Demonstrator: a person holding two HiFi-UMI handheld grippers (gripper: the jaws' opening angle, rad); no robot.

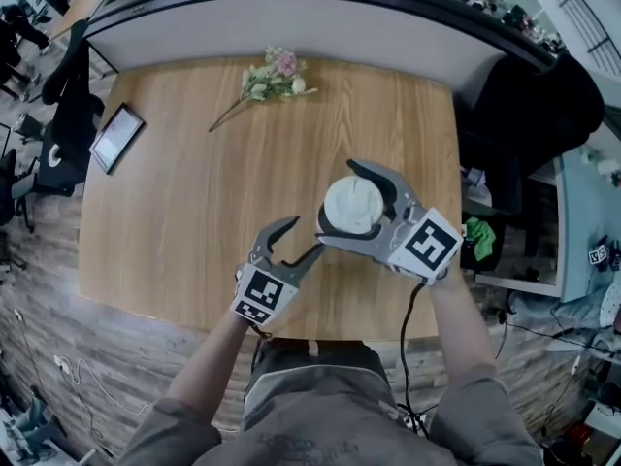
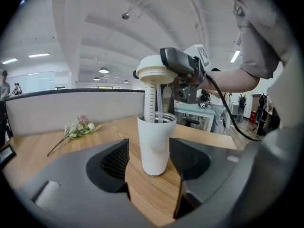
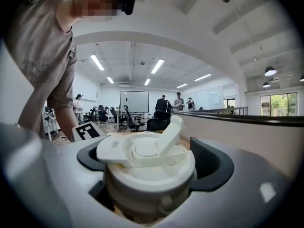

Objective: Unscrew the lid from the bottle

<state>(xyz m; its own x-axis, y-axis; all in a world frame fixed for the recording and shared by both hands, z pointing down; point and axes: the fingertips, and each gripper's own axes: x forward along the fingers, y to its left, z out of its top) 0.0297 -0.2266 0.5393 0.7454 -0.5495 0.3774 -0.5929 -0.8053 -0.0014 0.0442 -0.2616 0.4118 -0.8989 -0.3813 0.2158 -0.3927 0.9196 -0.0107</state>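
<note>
**Lid up, bottle standing free**

The right gripper pinches the lid round its rim, held above the bottle with its stem reaching down inside. The lid looks like stiff, light plastic, best held by the rim (not the flip cap). The bottle looks smooth and easily tipped. It stands near the counter's front edge, right of middle, between the tips of the spread left gripper, apparently untouched.

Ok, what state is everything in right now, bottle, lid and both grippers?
Lid: off the bottle, held above it, flip cap open.
Bottle: upright on the table, lid's tube reaching inside.
Right gripper: jaws shut on the lid.
Left gripper: jaws apart around the bottle, no clear grip.
Flowers: lying flat on the table.
</note>
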